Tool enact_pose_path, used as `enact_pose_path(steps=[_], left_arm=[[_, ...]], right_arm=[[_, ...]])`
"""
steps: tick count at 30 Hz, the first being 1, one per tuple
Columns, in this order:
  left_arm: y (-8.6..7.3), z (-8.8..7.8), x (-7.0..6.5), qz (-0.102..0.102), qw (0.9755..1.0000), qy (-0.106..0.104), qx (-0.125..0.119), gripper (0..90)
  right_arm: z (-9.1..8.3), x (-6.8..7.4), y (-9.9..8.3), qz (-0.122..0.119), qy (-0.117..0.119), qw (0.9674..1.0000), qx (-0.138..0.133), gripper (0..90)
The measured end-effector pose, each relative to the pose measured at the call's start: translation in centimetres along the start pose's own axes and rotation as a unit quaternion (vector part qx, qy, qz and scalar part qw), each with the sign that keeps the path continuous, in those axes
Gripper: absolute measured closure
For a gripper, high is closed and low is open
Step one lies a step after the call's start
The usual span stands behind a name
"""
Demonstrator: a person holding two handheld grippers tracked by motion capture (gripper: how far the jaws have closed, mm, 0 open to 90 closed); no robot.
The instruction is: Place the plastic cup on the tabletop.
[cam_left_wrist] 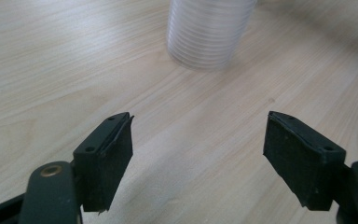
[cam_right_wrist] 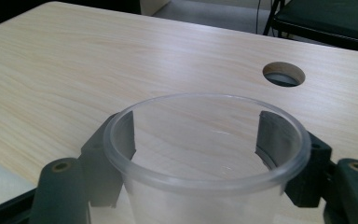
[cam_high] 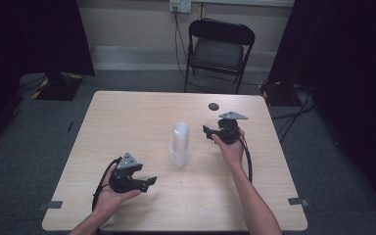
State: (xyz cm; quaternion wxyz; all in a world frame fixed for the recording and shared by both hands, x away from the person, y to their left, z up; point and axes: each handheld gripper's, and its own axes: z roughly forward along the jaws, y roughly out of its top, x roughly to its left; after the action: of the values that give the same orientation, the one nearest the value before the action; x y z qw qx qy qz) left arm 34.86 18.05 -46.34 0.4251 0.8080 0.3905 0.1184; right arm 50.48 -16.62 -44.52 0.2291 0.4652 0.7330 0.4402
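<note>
A tall stack of clear ribbed plastic cups stands upright at the table's middle; its base lies ahead of my left gripper. A single clear cup sits upright between the jaws of my right gripper, and both pads lie against its wall. Seen from above, my right gripper is just right of the stack, held by a hand. My left gripper rests in a hand near the front left, pointing right. Its jaws stand wide open over bare wood.
The light wooden table has a round cable hole at the back right, also ahead of the held cup. A black folding chair stands behind the table. Dark curtains hang on both sides.
</note>
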Motion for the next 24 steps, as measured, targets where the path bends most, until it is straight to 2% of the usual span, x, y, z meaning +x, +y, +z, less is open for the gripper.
enact_pose_path(steps=[3, 7, 10, 17, 22, 24], left_arm=[[0.0, 0.0, 0.0, 0.003, 1.0000, 0.000, 0.003, 23.9], [0.0, -0.2, -0.1, 0.005, 1.0000, -0.002, -0.006, 24.0], [-0.1, -0.2, -0.2, 0.007, 1.0000, -0.002, -0.004, 24.1], [-0.2, -0.4, -0.3, 0.008, 1.0000, 0.002, -0.005, 24.1], [-0.2, -0.4, -0.4, 0.008, 1.0000, 0.002, -0.003, 24.0], [-0.2, -0.3, -0.4, 0.009, 1.0000, 0.001, -0.004, 24.0]], right_arm=[[0.4, -0.3, -0.1, 0.006, -0.004, 1.0000, -0.004, 27.4], [0.9, -0.8, -0.1, 0.029, -0.005, 0.9996, -0.005, 26.9], [1.2, -0.5, -0.1, 0.020, -0.009, 0.9998, -0.001, 26.7], [1.7, 0.2, -0.3, 0.014, 0.002, 0.9999, 0.004, 26.2], [1.3, 0.7, -0.7, 0.008, 0.010, 0.9999, 0.007, 25.1], [1.2, 0.8, -0.7, 0.000, 0.006, 0.9999, 0.012, 23.9]])
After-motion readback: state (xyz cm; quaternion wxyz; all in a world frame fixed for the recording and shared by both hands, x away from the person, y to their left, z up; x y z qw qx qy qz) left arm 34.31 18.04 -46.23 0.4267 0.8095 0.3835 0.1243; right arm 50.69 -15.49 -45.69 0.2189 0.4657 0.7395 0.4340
